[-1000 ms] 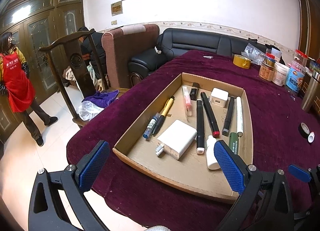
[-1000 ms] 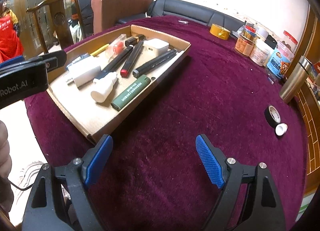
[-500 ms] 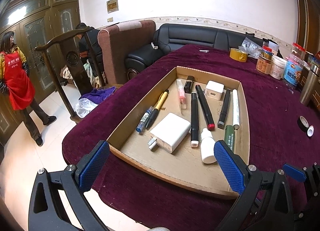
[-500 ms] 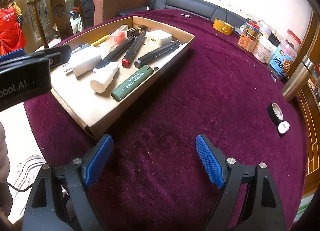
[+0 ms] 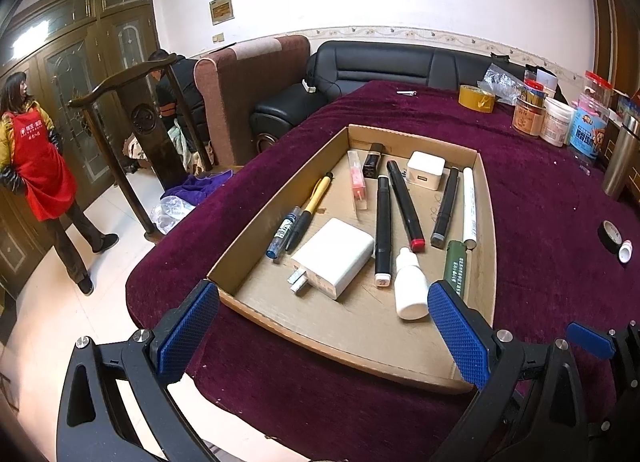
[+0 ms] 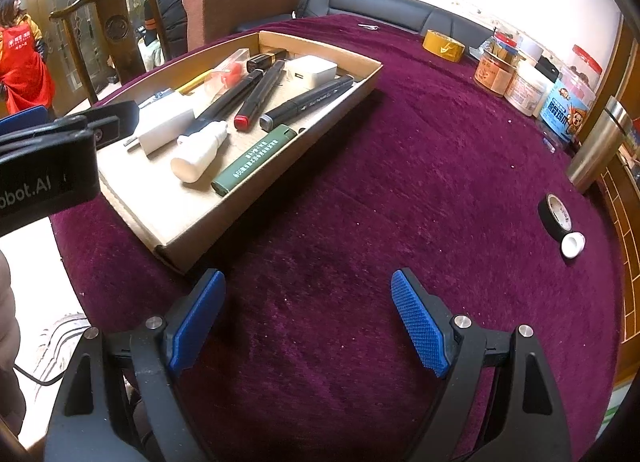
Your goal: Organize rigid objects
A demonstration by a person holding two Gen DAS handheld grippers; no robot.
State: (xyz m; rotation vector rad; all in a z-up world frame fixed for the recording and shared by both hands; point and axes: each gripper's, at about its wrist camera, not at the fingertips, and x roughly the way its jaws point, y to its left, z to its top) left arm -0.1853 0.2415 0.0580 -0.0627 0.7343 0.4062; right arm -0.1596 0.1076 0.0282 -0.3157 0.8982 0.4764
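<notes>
A shallow cardboard tray lies on the purple velvet table. In it lie a white charger, a small white adapter, a white dropper bottle, a green stick, black markers, pens and a white tube. My left gripper hangs open over the tray's near edge, holding nothing. My right gripper stands open over bare cloth to the right of the tray, empty.
A black tape roll and a white cap lie at the right. Jars, a yellow tape roll and a steel flask stand along the far right. A person in a red apron stands left, beside wooden chairs.
Both views have shifted slightly, so the tray sits a little lower and nearer in the left wrist view. Both grippers stay open and empty; nothing in the tray has moved.
</notes>
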